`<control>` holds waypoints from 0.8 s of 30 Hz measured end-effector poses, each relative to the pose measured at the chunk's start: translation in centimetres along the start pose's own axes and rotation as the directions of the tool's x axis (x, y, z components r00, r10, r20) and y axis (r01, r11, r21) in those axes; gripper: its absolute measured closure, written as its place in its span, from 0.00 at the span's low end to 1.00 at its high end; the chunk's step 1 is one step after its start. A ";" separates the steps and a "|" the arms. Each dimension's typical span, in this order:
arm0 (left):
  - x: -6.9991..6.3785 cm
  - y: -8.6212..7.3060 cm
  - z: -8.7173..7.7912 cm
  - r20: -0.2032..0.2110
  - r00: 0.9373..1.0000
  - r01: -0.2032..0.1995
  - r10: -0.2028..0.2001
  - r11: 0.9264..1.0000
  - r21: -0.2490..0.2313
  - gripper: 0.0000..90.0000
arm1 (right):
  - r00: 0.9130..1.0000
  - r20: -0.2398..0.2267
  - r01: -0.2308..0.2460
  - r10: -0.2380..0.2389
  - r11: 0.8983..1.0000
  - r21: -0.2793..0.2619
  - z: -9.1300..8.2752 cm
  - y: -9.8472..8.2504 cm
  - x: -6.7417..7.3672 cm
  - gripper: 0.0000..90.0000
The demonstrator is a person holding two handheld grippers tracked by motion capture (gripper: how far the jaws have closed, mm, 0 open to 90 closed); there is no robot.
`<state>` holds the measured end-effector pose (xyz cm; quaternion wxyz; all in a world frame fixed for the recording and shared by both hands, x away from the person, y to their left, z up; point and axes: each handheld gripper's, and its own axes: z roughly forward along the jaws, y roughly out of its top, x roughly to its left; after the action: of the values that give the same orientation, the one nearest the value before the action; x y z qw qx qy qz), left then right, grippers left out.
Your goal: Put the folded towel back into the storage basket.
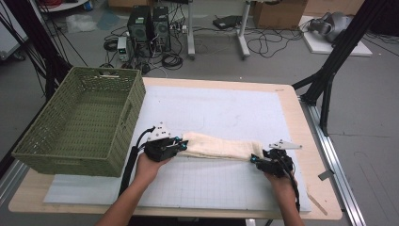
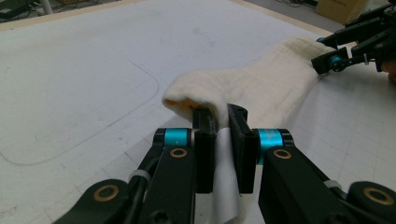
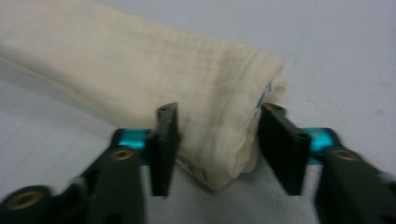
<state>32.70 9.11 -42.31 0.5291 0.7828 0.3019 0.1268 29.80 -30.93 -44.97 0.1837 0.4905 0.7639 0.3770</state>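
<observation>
Left hand-held gripper (image 2: 222, 122) pinches the cream towel (image 1: 221, 146); right hand-held gripper (image 3: 215, 135) straddles its other end unclenched, green basket (image 1: 80, 120) nearby.

A wooden table (image 1: 301, 117) carries a white gridded mat (image 1: 226, 113). Beyond it, the grey floor (image 1: 367, 117) holds two computer towers (image 1: 149, 28), loose cables (image 1: 263, 44), cardboard boxes (image 1: 280, 13) and black frame legs (image 1: 329, 70).

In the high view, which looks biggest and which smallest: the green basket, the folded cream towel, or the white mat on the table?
1. White mat: by far the largest, covering most of the tabletop.
2. Green basket: clearly next.
3. Cream towel: smallest, a narrow folded strip between the left gripper and right gripper.
</observation>
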 end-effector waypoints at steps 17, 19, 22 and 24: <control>-0.2 -0.3 -1.8 -0.004 1.000 -0.013 0.013 0.999 -0.041 0.91 | 0.994 -0.106 0.024 -0.035 0.993 -0.112 -1.2 0.2 -0.1 0.89; -0.3 -0.2 -2.3 0.000 1.000 -0.016 0.016 0.998 -0.054 0.91 | 0.992 -0.110 0.039 -0.054 0.990 -0.132 -1.5 0.4 -0.1 0.89; -0.3 -0.2 -2.7 -0.001 1.000 -0.018 0.018 0.998 -0.064 0.91 | 0.990 -0.127 0.042 -0.064 0.985 -0.165 -1.8 0.6 0.1 0.89; -0.3 -0.1 -3.2 -0.004 1.000 -0.020 0.020 0.997 -0.078 0.91 | 0.986 -0.128 0.082 -0.109 0.977 -0.198 -2.1 0.9 0.3 0.89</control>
<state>30.75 11.39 -41.09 0.5576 0.7643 0.2897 0.1449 28.78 -31.29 -42.91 0.1950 0.4059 0.7575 0.4726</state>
